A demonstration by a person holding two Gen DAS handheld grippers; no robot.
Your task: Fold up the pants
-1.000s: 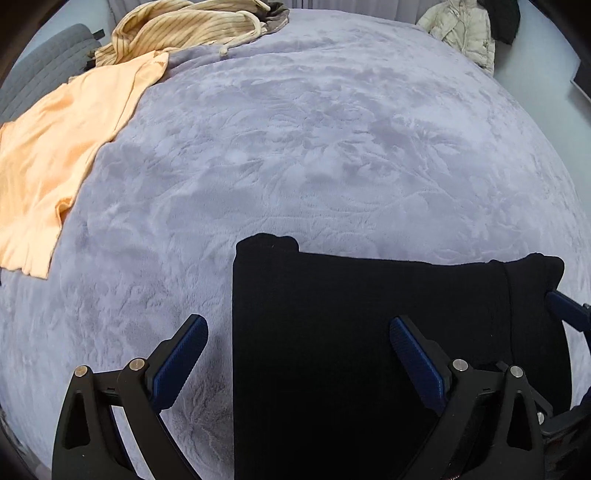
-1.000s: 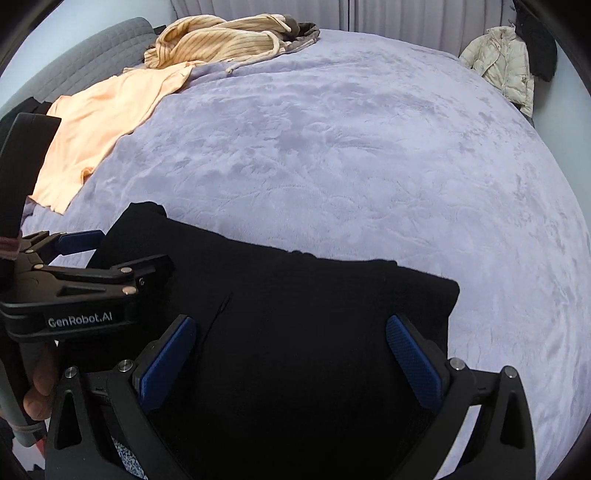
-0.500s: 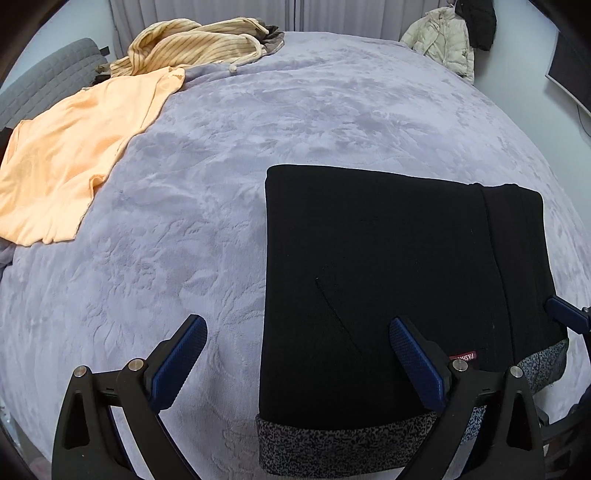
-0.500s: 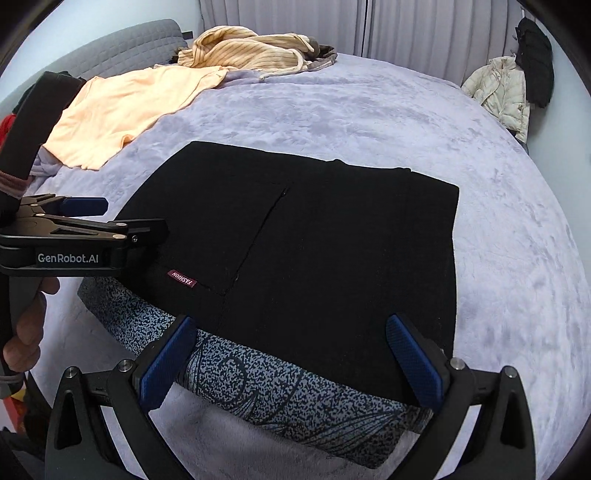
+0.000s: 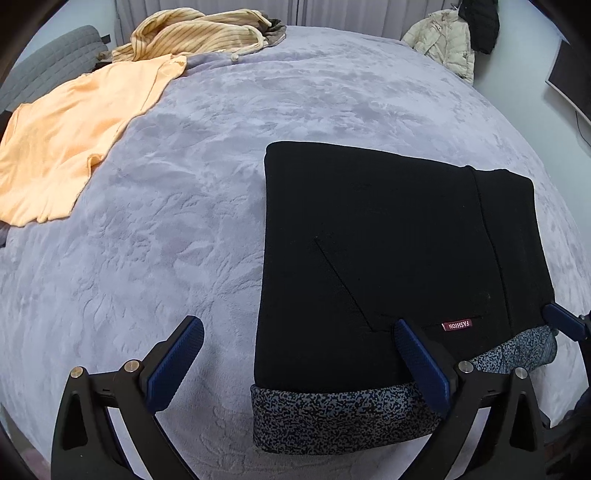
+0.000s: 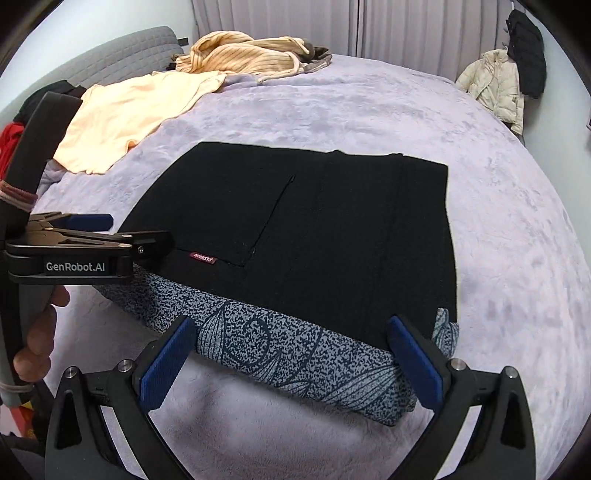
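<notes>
The black pants lie folded flat in a rectangle on the lavender bed. A speckled blue-grey lining shows along their near edge, and a small red "FASHION" label sits near it. My left gripper hovers open over the pants' near left corner, with nothing between its fingers. My right gripper is open too, just in front of the lining edge, holding nothing. In the right wrist view, a hand holds the left gripper at the left.
An orange shirt lies spread at the far left of the bed. A striped yellow garment is heaped at the far edge. A cream jacket hangs at the back right. Bare blanket surrounds the pants.
Both grippers have drawn back and up from the pants. The whole folded rectangle and its speckled near edge have come into view. Both stay open.
</notes>
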